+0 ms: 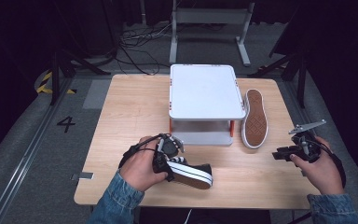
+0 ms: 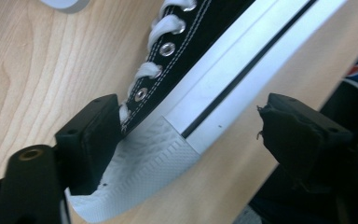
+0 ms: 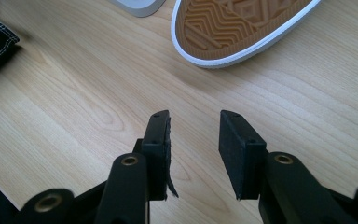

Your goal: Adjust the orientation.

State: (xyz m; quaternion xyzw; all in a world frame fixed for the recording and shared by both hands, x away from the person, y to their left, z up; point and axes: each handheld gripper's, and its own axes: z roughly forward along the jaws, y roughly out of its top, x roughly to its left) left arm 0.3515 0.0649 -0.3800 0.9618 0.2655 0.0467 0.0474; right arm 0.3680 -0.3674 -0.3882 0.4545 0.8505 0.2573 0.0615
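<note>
A black canvas sneaker (image 1: 191, 173) with white laces and a white rubber band lies on its side near the table's front edge, its tan sole turned toward the person. My left gripper (image 1: 170, 161) is at its toe. In the left gripper view the jaws (image 2: 191, 112) stand wide around the white toe cap (image 2: 149, 163); the left pad sits against the shoe and the right pad is clear of the sole. A second sneaker (image 1: 254, 119) lies sole up right of the stand. My right gripper (image 1: 279, 155) hovers open over bare wood (image 3: 193, 116), with that sole (image 3: 233, 23) ahead.
A white two-level stand (image 1: 205, 91) with orange legs sits at the middle of the wooden table (image 1: 130, 107). Bare wood lies left of the stand and between the two hands. Dark floor, cables and frame legs surround the table.
</note>
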